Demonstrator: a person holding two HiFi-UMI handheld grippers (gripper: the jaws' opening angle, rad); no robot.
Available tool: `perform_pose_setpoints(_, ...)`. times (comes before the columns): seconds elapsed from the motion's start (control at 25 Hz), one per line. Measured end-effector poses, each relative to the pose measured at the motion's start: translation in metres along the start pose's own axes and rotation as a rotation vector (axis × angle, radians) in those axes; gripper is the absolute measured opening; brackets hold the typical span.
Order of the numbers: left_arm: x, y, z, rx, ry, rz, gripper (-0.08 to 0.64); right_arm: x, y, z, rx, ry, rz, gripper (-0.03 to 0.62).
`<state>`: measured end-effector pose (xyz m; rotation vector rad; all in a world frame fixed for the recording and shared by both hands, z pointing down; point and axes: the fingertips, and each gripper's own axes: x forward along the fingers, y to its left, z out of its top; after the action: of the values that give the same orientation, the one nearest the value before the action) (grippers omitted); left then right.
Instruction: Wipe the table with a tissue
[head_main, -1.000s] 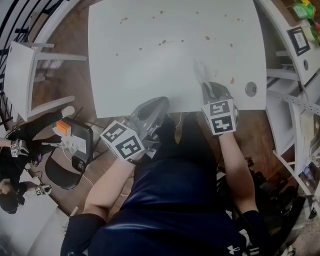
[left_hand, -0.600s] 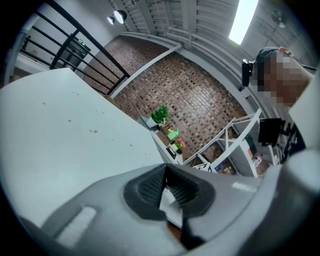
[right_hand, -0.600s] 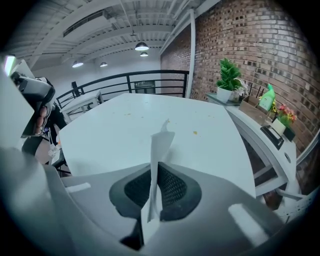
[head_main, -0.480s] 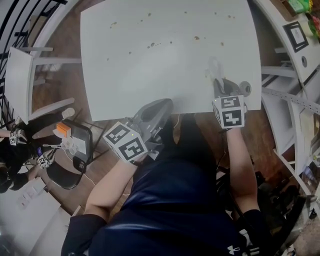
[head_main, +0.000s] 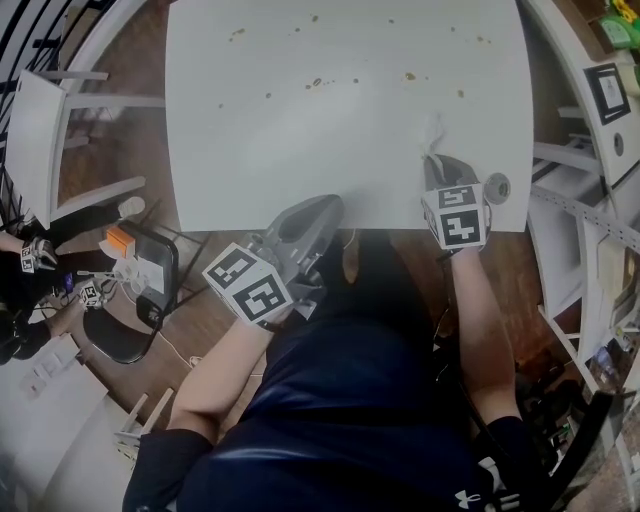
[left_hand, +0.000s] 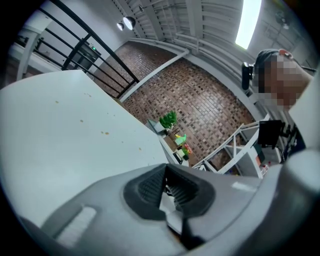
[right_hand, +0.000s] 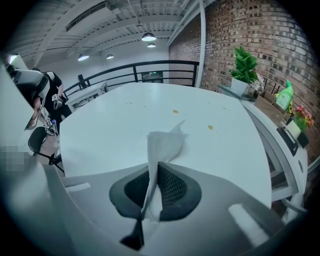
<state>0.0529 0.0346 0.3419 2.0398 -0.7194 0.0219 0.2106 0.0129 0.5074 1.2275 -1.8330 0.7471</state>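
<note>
A white table (head_main: 330, 130) carries scattered brown crumbs (head_main: 317, 82) on its far half. My right gripper (head_main: 438, 168) points steeply down at the table's near right part and is shut on a white tissue (head_main: 432, 135), which sticks out ahead of the jaws. In the right gripper view the tissue (right_hand: 164, 145) stands pinched between the right gripper's (right_hand: 154, 167) pads, with crumbs (right_hand: 175, 111) farther out. My left gripper (head_main: 315, 215) hovers at the table's front edge, shut and holding nothing. The left gripper view shows the left gripper's (left_hand: 166, 170) pads meeting over the table (left_hand: 60, 135).
A round grommet (head_main: 497, 186) sits in the table near the right gripper. White shelving (head_main: 590, 200) runs along the right, with plants (right_hand: 245, 70) on it. A white chair (head_main: 45, 140) and a black stool (head_main: 140, 290) stand at the left, by another person (head_main: 30, 290).
My right gripper has carried the tissue rightward along the table's near part, closer to the grommet. The left gripper has stayed at the front edge.
</note>
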Motion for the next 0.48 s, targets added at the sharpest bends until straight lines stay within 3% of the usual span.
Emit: perform_pose_setpoints(0.48, -0.02, 0.013, 0.014, -0.007, -0.014, -0.008, 0.003, 0.007, 0.028, 0.006, 0.0, 0.02, 0.021, 0.011)
